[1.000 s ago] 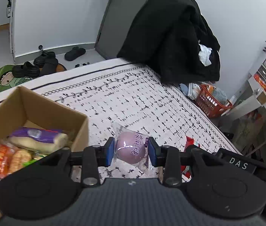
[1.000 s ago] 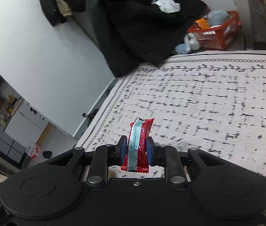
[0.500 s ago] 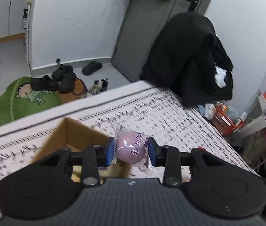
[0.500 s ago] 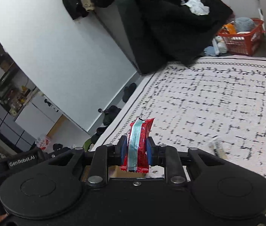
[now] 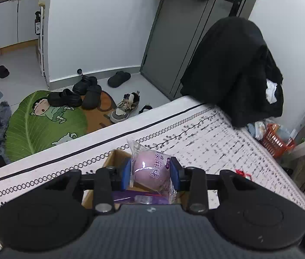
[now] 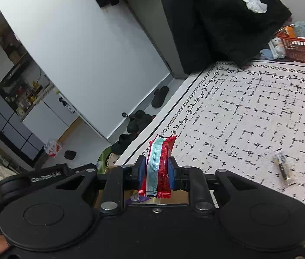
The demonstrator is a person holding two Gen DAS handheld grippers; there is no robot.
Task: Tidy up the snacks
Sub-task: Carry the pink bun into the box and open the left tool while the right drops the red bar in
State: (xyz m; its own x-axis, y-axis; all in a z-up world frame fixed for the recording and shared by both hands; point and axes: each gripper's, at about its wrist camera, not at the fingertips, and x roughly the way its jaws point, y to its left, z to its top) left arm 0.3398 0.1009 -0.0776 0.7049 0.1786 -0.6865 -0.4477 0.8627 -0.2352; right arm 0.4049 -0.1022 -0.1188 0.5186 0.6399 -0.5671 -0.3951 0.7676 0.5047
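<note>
Purple and pale, the round mochi-like snack in its clear wrapper (image 5: 152, 170) sits clamped between the blue pads of your left gripper (image 5: 151, 173), held above the far end of the cardboard box (image 5: 114, 158) on the patterned white bedspread (image 5: 206, 138). Beneath the wrapper, inside the box, a purple packet (image 5: 128, 195) shows just past the gripper body. Your right gripper (image 6: 155, 172) is closed on a red wrapper with a pale blue stripe (image 6: 158, 166), standing upright between its pads, with a strip of the same box (image 6: 181, 195) visible just under it. In the right wrist view, part of your other tool appears at the near left, close beside this one. To the right on the bedspread, well apart from both grippers, a small dark stick in clear wrapping (image 6: 284, 168) lies flat; in the left wrist view a scrap of red packaging (image 5: 242, 171) lies on the cover to the right of the box. Beyond the bed's far edge, black shoes (image 5: 83, 90) crowd a green leaf-shaped mat (image 5: 44, 125), a black coat (image 5: 232, 69) is heaped at the far right corner, and a red basket (image 6: 299, 43) stands on the floor past it.
</note>
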